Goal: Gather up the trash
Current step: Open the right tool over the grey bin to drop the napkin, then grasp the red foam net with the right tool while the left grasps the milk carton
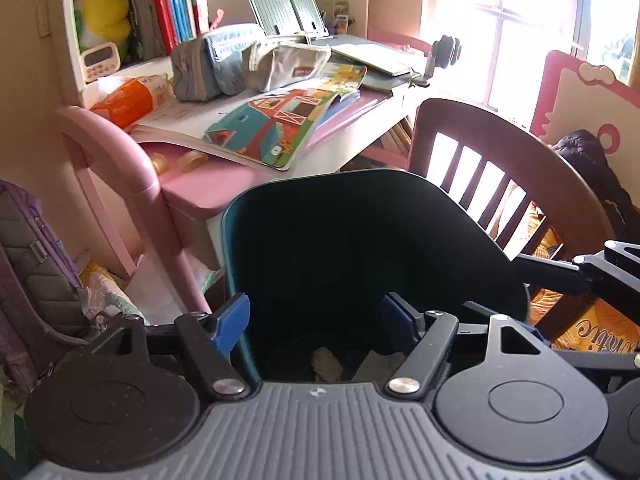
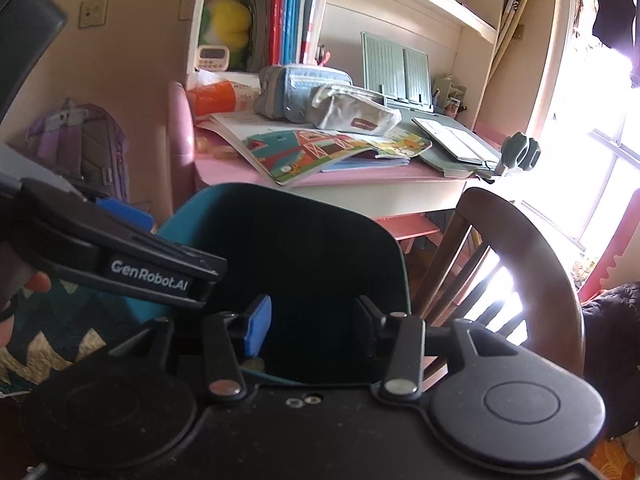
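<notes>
Though fingers point(image 1: 230, 322) spread wide, dark bin point(image 1: 360, 248) contents barely legible, pale scrap point(image 1: 326, 362) aside.

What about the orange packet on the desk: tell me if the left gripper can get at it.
Probably not straight on: the teal bin's raised wall stands between the left gripper and the orange packet.
</notes>
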Motion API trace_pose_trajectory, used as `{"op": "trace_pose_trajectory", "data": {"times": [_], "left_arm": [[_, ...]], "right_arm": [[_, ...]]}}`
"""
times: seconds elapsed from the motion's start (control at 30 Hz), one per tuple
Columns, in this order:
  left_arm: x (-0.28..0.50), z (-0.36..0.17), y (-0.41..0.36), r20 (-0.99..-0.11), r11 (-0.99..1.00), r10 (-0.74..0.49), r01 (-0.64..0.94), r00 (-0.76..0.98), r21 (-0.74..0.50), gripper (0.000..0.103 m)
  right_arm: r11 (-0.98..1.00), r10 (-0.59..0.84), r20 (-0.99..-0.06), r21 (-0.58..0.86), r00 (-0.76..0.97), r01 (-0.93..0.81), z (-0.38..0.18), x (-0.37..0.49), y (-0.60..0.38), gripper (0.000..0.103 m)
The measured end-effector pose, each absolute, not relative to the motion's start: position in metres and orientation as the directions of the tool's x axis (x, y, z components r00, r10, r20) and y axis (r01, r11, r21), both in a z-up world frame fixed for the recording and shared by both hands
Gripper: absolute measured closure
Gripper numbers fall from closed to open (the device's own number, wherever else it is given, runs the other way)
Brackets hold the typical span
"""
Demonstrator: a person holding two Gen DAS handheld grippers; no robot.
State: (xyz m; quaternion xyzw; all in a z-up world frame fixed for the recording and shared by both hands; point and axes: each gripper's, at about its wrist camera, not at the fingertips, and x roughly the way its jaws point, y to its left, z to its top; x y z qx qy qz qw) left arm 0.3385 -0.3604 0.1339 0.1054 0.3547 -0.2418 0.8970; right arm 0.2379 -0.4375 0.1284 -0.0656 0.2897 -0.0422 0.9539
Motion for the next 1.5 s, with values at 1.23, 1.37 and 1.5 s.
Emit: {"op": "trace_pose_trajectory", "data": {"times": [1.23, 1.37, 1.5], "left_arm": [[0.196, 0.17, -0.073, -0.54, 0.961, -0.243, 0.276, 0.806, -0.02, 0.005], [0.194, 0.152, -0.024, -0.546, 0.976, -0.202, 0.211, 0.813, -0.047, 0.004], [0.189, 0.118, 0.03, -0.551, 0.988, -0.152, 0.143, 0.82, -0.061, 0.004]], "right_arm": [[0.931, 0.307, -0.478, -0.028, 0.823, -0.364, 0.155, 0.151, -0.226, 0.044], [0.906, 0.368, -0.492, 0.001, 0.789, -0.422, 0.136, 0.156, -0.194, 0.043], [0.877, 0.424, -0.526, 0.037, 0.738, -0.478, 0.103, 0.169, -0.16, 0.043]]}}
